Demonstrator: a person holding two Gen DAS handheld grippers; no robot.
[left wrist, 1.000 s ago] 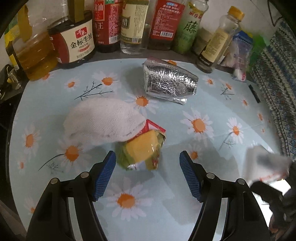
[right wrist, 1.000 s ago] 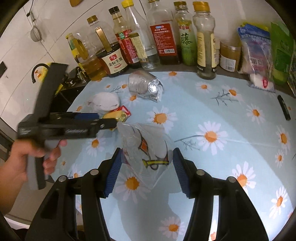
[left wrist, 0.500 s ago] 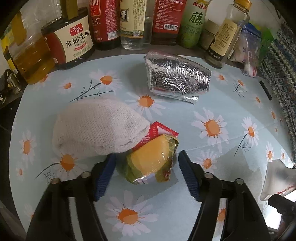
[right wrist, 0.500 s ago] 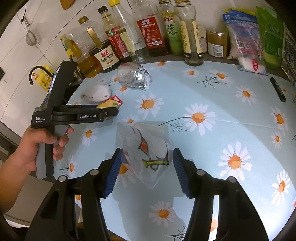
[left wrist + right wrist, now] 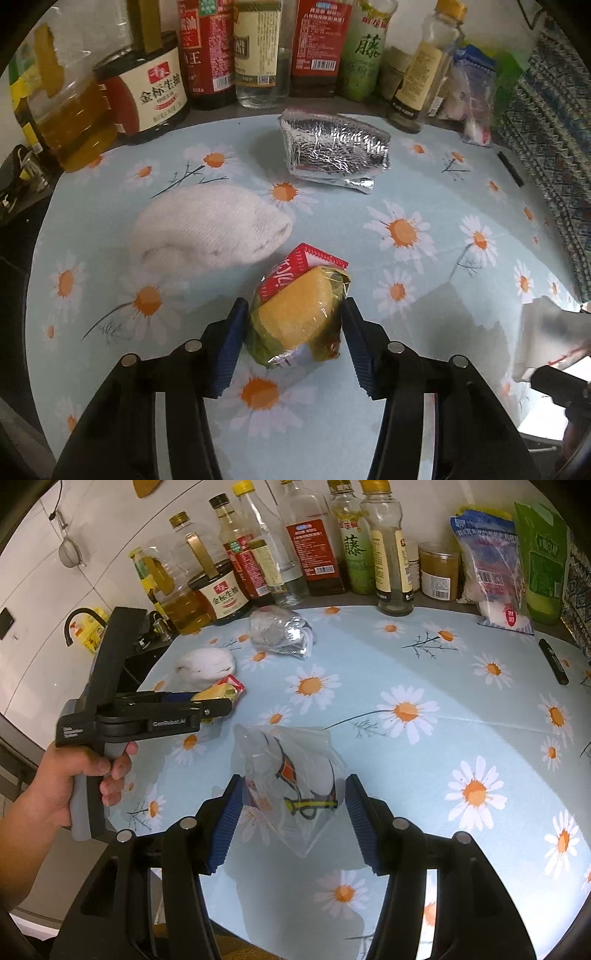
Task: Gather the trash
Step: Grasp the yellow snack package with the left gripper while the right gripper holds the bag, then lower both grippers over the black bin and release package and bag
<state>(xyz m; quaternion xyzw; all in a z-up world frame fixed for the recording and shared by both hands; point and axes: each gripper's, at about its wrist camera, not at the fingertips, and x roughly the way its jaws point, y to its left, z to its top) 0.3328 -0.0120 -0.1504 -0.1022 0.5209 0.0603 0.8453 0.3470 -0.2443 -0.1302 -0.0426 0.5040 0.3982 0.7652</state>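
Note:
My left gripper (image 5: 293, 325) is shut on a crumpled yellow-green wrapper (image 5: 299, 317) with a red packet (image 5: 295, 266) tucked behind it, low over the daisy-print table. A white cloth wad (image 5: 210, 229) lies just beyond on the left and a silver foil bag (image 5: 334, 149) farther back. My right gripper (image 5: 293, 805) is shut on a clear plastic bag (image 5: 291, 771) with a printed figure, held above the table; the bag also shows in the left wrist view (image 5: 546, 339). The left gripper (image 5: 221, 701), cloth (image 5: 205, 664) and foil bag (image 5: 280, 631) show in the right wrist view.
A row of oil and sauce bottles (image 5: 258, 55) stands along the back of the table (image 5: 424, 184); they also show in the right wrist view (image 5: 314, 554). Food packets (image 5: 517, 561) sit at the back right. A black pen (image 5: 552, 661) lies near the right edge. A faucet (image 5: 79, 616) is left.
My left gripper moved forward around the yellow-green wrapper and closed on it. My right gripper kept its hold on the clear bag and drew back a little.

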